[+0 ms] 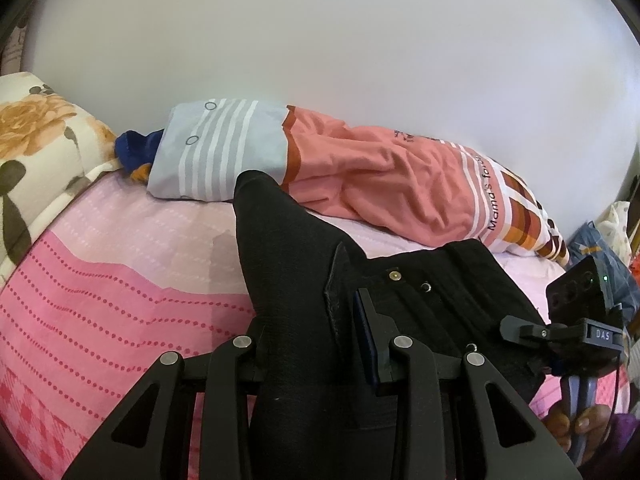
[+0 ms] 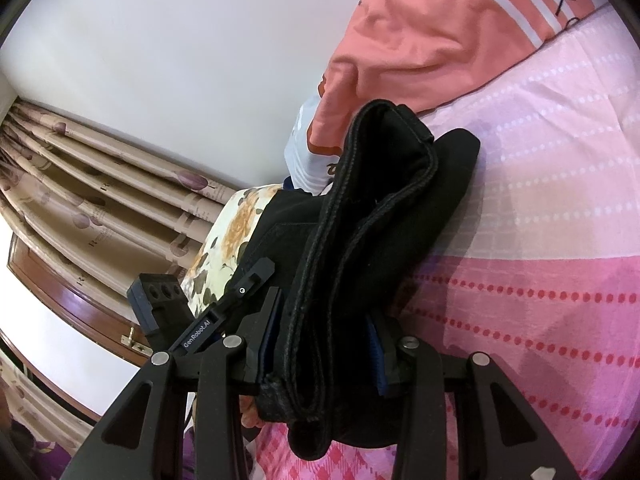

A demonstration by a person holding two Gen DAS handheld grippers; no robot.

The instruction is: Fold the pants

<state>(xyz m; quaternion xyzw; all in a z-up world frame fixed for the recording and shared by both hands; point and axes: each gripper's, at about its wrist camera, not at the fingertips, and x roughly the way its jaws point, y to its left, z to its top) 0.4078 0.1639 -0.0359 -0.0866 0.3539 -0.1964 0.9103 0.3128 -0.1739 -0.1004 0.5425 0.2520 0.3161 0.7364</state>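
The left gripper (image 1: 316, 344) is clamped on the black pants (image 1: 288, 264) toward the bed's (image 1: 100, 272) near edge, the right gripper (image 2: 328, 332) pinching a thick bundled hem (several layers). The stacked layers may slip out unevenly, or the pants snag the orange blanket (image 1: 380, 176) along the far edge

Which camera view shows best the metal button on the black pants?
The left wrist view. There the metal button shows clearly on the black pants, near the waistband. The right wrist view shows only bunched folds and seams of the pants; no button is visible.
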